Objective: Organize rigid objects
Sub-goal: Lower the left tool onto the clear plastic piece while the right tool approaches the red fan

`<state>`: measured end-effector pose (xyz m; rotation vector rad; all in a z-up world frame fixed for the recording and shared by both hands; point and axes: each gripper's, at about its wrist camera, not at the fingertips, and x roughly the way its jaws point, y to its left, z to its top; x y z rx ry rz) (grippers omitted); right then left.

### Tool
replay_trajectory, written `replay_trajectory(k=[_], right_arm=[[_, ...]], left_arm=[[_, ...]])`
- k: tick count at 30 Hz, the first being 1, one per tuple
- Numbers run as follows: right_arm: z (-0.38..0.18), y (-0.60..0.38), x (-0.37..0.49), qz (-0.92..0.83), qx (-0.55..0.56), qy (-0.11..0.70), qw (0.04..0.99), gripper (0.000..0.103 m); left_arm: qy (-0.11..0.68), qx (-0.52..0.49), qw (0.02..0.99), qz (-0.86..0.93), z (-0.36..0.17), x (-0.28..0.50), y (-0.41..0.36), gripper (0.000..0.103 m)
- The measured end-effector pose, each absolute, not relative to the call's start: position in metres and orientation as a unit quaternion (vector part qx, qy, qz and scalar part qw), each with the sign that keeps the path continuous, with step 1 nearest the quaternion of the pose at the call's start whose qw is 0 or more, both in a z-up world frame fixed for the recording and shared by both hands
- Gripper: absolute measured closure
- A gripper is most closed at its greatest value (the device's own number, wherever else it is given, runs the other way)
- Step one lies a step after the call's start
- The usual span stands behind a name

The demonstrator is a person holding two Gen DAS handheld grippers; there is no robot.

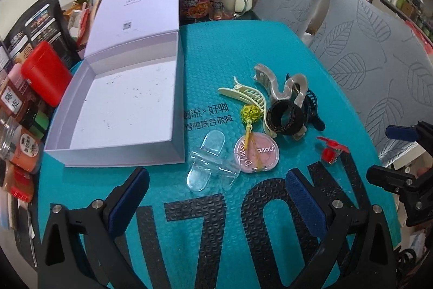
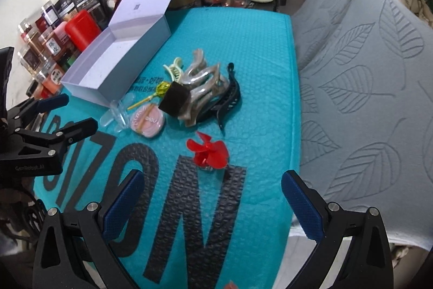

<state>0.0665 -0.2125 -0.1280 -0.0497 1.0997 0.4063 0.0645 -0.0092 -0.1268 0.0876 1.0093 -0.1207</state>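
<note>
Left wrist view: we read "novo" on the pink compact, just ahead of our left gripper. Both it and our right gripper gape wide, empty; the red propeller lies just ahead of the right one, the open box far left.

matt paper box; bubbled teal mat; glossy clear plastic clips.

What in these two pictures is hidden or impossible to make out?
- Black hair claw: in the left wrist view mostly hidden behind the grey claw clip and black band.
- Compact: lid lettering too blurred in the right wrist view.
- Open box: in the right wrist view its near wall hides part of the floor.
</note>
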Motion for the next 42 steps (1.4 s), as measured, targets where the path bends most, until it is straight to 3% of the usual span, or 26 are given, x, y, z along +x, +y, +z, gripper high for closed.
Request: replay_trajectory(k=[10,13,24,29,33,37,39,42], right_arm=[[-0.16,-0.209,0.086,0.206,-0.033,0.51,0.834,0.0],[-0.164,-0.211,0.091,0.206,-0.028,0.51,0.835,0.0],[-0.17,-0.211,0.094,0.207,-0.022,0.517,0.83,0.0],[-0.171,-0.212,0.093,0.208,-0.021,0.518,0.829,0.0],[-0.171,-0.211,0.092,0.21,-0.018,0.516,0.83,0.0],[-0.171,-0.211,0.092,0.212,-0.02,0.514,0.831,0.0],[-0.172,-0.211,0.092,0.214,-0.019,0.513,0.831,0.0],[-0.173,-0.209,0.092,0.217,-0.017,0.512,0.831,0.0]], left_arm=[[0.48,0.081,0.868,-0.101,-0.157,0.081,-0.016,0.005],[0.484,0.082,0.864,-0.115,-0.164,0.083,-0.017,0.013],[0.472,0.119,0.862,-0.144,-0.177,0.089,-0.024,0.014],[0.472,0.104,0.858,-0.173,-0.177,0.088,-0.019,0.025],[0.473,0.112,0.854,-0.186,-0.179,0.084,-0.024,0.046],[0.479,0.114,0.852,-0.178,-0.178,0.08,-0.023,0.046],[0.485,0.105,0.851,-0.174,-0.176,0.077,-0.021,0.053],[0.493,0.098,0.849,-0.164,-0.178,0.076,-0.02,0.053]])
